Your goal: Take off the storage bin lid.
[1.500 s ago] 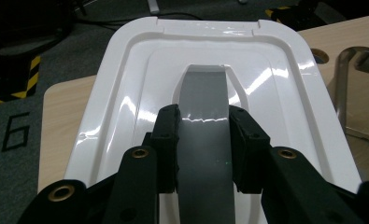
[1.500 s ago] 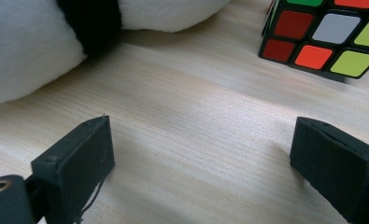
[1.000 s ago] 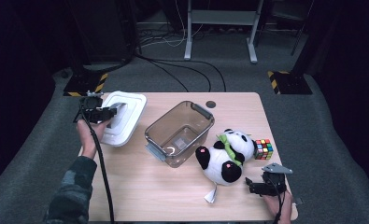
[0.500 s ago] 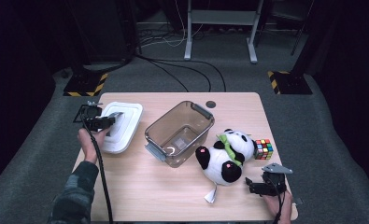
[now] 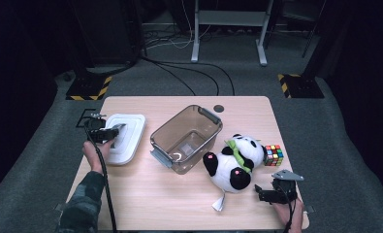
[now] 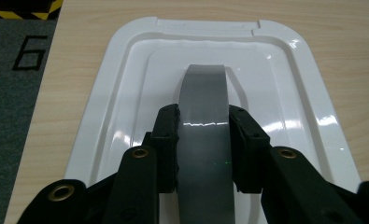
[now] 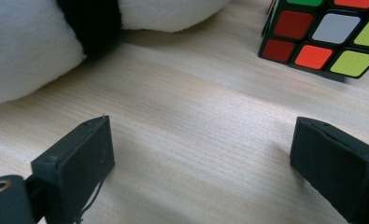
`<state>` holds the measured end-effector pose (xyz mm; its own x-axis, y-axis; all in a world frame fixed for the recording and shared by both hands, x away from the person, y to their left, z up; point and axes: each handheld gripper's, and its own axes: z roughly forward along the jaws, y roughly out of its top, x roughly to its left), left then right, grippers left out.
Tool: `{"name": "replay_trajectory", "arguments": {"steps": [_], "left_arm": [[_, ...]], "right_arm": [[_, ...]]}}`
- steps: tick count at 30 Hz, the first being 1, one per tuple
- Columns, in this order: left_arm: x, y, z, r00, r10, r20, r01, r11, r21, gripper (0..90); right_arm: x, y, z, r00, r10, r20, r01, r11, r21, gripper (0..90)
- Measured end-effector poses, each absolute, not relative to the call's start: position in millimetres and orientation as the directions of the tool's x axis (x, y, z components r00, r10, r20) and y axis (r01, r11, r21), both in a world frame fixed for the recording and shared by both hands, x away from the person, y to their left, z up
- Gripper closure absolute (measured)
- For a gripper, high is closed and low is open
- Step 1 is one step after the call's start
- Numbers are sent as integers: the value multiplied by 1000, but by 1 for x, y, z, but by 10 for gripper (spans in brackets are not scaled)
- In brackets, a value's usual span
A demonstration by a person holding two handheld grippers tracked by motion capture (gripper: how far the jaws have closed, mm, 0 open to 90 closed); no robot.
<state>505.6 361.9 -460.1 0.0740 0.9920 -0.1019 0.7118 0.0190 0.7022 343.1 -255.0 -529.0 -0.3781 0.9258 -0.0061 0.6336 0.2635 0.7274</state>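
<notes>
Left gripper [image 6: 203,140] is clamped on the grey handle [image 6: 204,116] of the white lid [image 6: 126,93], pads pressing both sides of the handle, jaws closed as far as the handle allows. In the high view the lid [image 5: 131,127] lies flat on the table [image 5: 169,204] at its left side, just left of the clear plastic box [image 5: 186,138] and apart from it; the left gripper [image 5: 112,132] comes in over the lid's near-left part, hand behind it. The box sits open near the table's middle.

Right gripper [image 5: 261,193] rests low at the near right corner, jaws spread wide with nothing between them, only bare wood in the gap in the right gripper view. Panda toy [image 5: 230,162] lies just left and beyond it, close but not touching. Colour cube [image 5: 273,155] sits right of the panda, on the far side of that gripper; cube [image 7: 327,32] is clear of the jaws
</notes>
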Motion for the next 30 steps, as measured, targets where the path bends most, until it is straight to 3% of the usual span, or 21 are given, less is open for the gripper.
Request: {"name": "replay_trajectory", "arguments": {"steps": [26,30], "left_arm": [[509,363,-489,21,994,-107,729,58,683,658],[508,366,-489,28,992,-122,729,64,682,473]], "right_arm": [[343,-255,-529,-378,926,-6,633,263,728,56],[343,-255,-529,-378,926,-6,634,263,727,56]]}}
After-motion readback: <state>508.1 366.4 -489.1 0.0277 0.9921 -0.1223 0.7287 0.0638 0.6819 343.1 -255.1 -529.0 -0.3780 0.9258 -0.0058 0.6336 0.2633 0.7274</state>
